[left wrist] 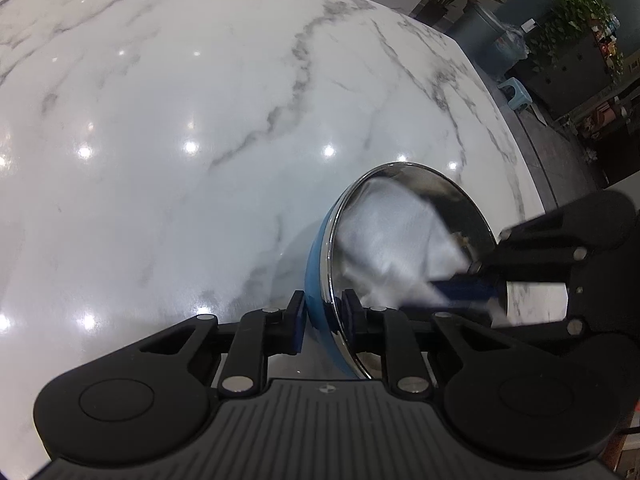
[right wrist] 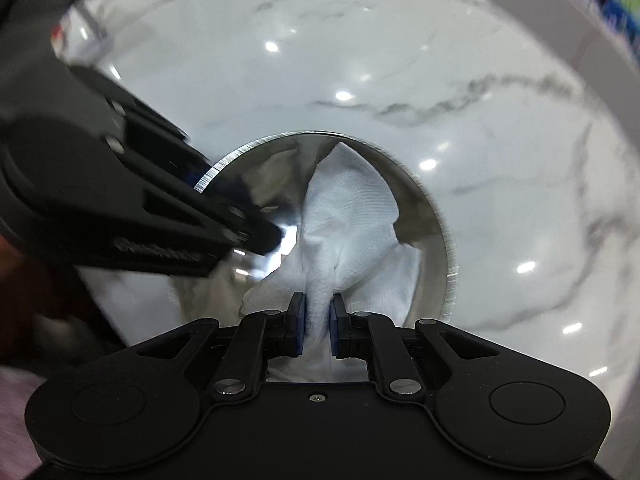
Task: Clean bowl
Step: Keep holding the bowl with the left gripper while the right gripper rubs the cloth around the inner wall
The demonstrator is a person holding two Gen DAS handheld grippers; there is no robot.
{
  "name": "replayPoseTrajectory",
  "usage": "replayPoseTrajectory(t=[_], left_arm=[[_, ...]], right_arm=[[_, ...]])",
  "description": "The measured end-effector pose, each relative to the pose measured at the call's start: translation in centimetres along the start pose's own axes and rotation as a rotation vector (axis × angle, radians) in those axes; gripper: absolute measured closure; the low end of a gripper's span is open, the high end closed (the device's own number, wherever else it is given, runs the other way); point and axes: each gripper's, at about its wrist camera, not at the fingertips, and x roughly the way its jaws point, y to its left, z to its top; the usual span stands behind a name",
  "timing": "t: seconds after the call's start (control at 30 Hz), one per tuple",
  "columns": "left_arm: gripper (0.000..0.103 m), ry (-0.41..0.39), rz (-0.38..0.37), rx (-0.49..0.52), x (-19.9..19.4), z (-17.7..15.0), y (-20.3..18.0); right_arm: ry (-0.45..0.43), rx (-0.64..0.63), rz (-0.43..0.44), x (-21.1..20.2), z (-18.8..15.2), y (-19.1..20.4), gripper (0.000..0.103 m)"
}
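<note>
A bowl [left wrist: 316,272] with a blue outside and shiny steel inside stands tilted on its side over the marble table. My left gripper [left wrist: 324,316] is shut on the bowl's rim, one finger outside and one inside. A white cloth [left wrist: 384,236] fills the bowl's inside. My right gripper [left wrist: 472,288] comes in from the right, shut on that cloth. In the right wrist view the bowl [right wrist: 448,240] opens toward the camera, the white cloth [right wrist: 348,216] is pinched in my right gripper [right wrist: 318,320], and my left gripper [right wrist: 224,196] holds the rim at the left.
The white marble table [left wrist: 180,120] stretches far to the left and back. Its right edge [left wrist: 520,152] runs close to the bowl. Beyond it stand a blue bin [left wrist: 484,36], a small blue stool [left wrist: 514,90], potted plants [left wrist: 576,12] and dark shelving.
</note>
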Motion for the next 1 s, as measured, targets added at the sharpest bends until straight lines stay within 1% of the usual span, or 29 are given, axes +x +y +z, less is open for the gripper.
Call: replayPoseTrajectory(t=[0.03, 0.13, 0.2, 0.33, 0.4, 0.47, 0.53, 0.57, 0.67, 0.73, 0.8, 0.87, 0.9, 1.0], left_arm=[[0.086, -0.001, 0.001, 0.001, -0.1, 0.0, 0.0], [0.085, 0.004, -0.004, 0.001, -0.1, 0.2, 0.1], [0.082, 0.039, -0.020, 0.010, 0.0, 0.1, 0.1], [0.071, 0.095, -0.052, 0.010, 0.3, -0.2, 0.1], [0.069, 0.105, -0.056, 0.005, 0.2, -0.2, 0.2], [0.069, 0.104, -0.060, 0.005, 0.1, -0.2, 0.3], [0.077, 0.094, -0.063, 0.008, -0.1, -0.1, 0.2], [0.077, 0.087, -0.061, 0.007, -0.1, 0.0, 0.3], [0.081, 0.049, -0.037, -0.005, -0.4, 0.2, 0.5], [0.086, 0.019, -0.016, -0.011, -0.6, 0.4, 0.7], [0.091, -0.029, 0.014, -0.033, -1.2, 0.6, 1.1], [0.092, -0.053, 0.029, -0.051, -1.4, 0.7, 1.4], [0.092, -0.059, 0.031, -0.054, -1.4, 0.7, 1.4], [0.092, -0.067, 0.039, -0.045, -1.4, 0.7, 1.3]], right_arm=[[-0.003, -0.005, -0.012, 0.0, -0.1, -0.1, 0.093], [-0.010, 0.014, -0.007, 0.0, -0.2, -0.5, 0.093], [-0.014, 0.024, -0.001, 0.0, -0.2, -0.7, 0.093], [-0.020, 0.042, 0.008, 0.0, -0.2, -1.3, 0.093], [-0.023, 0.045, 0.009, 0.0, -0.2, -1.5, 0.093], [-0.025, 0.047, 0.007, 0.2, -0.1, -1.7, 0.093], [-0.026, 0.051, 0.019, 0.4, 0.1, -1.8, 0.093], [-0.026, 0.054, 0.026, 0.5, 0.2, -1.8, 0.093], [-0.026, 0.063, 0.048, 0.7, 0.5, -2.0, 0.093], [-0.027, 0.068, 0.063, 0.9, 0.7, -2.0, 0.093], [-0.031, 0.113, 0.140, 0.5, 0.6, -2.2, 0.093], [-0.040, 0.181, 0.246, 0.5, 0.7, -2.7, 0.093], [-0.042, 0.200, 0.282, 0.6, 0.8, -2.8, 0.093], [-0.043, 0.223, 0.348, 0.8, 1.0, -2.8, 0.093]])
